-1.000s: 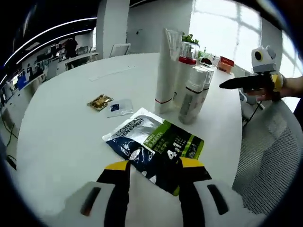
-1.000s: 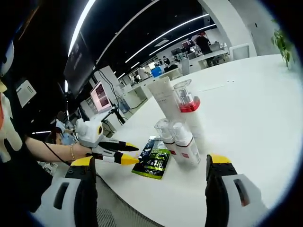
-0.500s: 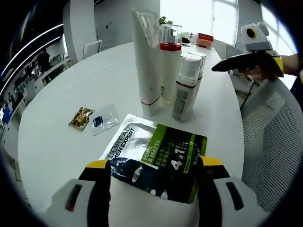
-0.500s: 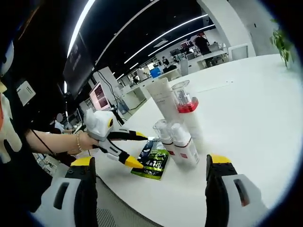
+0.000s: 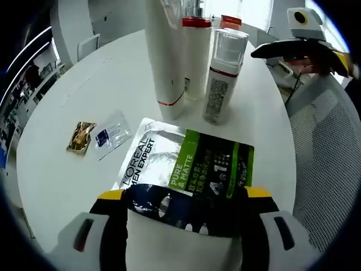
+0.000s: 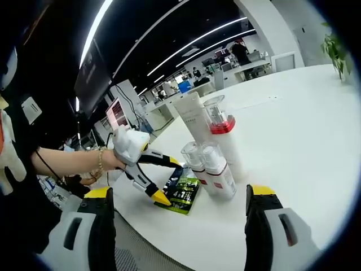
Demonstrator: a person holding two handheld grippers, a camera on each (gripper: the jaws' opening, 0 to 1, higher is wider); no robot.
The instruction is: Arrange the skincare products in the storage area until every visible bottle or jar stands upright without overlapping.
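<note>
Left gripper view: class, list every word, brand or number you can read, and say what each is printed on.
"L'OREAL MEN EXPERT" – silver part of the flat sachet.
"PURE & MATTE" – its green panel.
"1" – large numeral on the dark part; the rest is blurred.
Pump bottle label: too small to read.
Small clear sachet: unreadable.

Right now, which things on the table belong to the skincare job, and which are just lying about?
Job: white tube; red-collared bottle; clear-capped pump bottle; L'Oreal sachet, flat between the open left hand-held gripper jaws.

Lying about: gold packet; small clear packet.
</note>
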